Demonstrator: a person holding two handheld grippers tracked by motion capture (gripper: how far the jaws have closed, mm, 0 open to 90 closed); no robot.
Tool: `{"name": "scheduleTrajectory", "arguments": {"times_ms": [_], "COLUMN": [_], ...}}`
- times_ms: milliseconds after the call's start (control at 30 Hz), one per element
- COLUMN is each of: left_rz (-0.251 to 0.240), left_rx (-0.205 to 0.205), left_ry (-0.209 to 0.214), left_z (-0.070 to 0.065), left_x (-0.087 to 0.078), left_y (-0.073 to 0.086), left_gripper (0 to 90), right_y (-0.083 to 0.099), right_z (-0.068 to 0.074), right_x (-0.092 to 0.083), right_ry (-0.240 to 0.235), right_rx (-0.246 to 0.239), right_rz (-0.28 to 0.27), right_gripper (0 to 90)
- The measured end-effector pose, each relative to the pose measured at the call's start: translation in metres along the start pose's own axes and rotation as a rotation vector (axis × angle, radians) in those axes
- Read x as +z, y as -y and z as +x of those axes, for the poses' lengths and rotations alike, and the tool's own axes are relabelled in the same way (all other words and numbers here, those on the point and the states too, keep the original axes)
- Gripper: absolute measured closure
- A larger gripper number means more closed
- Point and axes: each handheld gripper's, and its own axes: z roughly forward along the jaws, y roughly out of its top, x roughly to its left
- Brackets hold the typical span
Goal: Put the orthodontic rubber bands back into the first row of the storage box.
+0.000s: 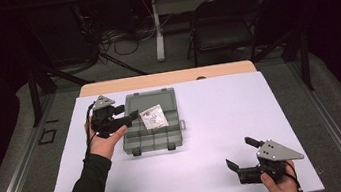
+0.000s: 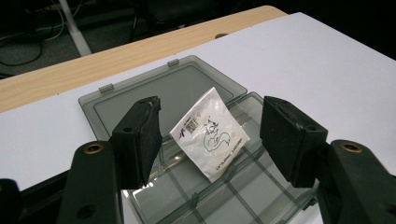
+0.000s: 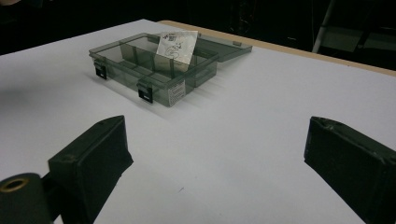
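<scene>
White surface (image 1: 209,171), dark room behind. Looks like the packet (image 1: 153,117) is already dropped in the open organizer box (image 1: 138,147), left of centre, leaning on a divider. Left claw (image 1: 134,115) released, nothing between its jaws. Right claw (image 1: 241,154) idle, spread wide, lower right. Probably just closing the lid left.

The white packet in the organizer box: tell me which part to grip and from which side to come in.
Grip the raised upper corner of the white packet, coming from above on the left gripper side. It leans tilted across the dividers of the open organizer box, so that edge stands clear of the compartments, while the lower edge sits down among the dividers. The flat faces probably suit a pinch across its thin sides.
</scene>
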Motion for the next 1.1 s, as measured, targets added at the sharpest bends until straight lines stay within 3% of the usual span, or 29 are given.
{"name": "scheduleTrajectory", "arguments": {"times_ms": [300,600,800,1100], "left_rz": [-0.051,-0.091,-0.142,-0.203], "left_rx": [0.012,-0.048,-0.044,-0.008], "left_ry": [0.05,0.076,0.07,0.105], "left_z": [-0.007,-0.008,-0.008,-0.013], "left_x": [-0.021,-0.037,-0.051,-0.075], "left_y": [0.009,0.025,0.039,0.06], "left_gripper": [35.3,28.2,23.9,16.0], "right_y": [0.0,0.0,0.0,0.0], "right_z": [0.001,0.001,0.001,0.001], "right_x": [0.001,0.001,0.001,0.001], "right_ry": [-0.001,0.001,0.002,0.003], "right_rx": [0.003,0.001,0.0,-0.003], "right_rz": [0.003,-0.008,-0.009,-0.01], "right_gripper": [6.0,6.0,6.0,6.0]}}
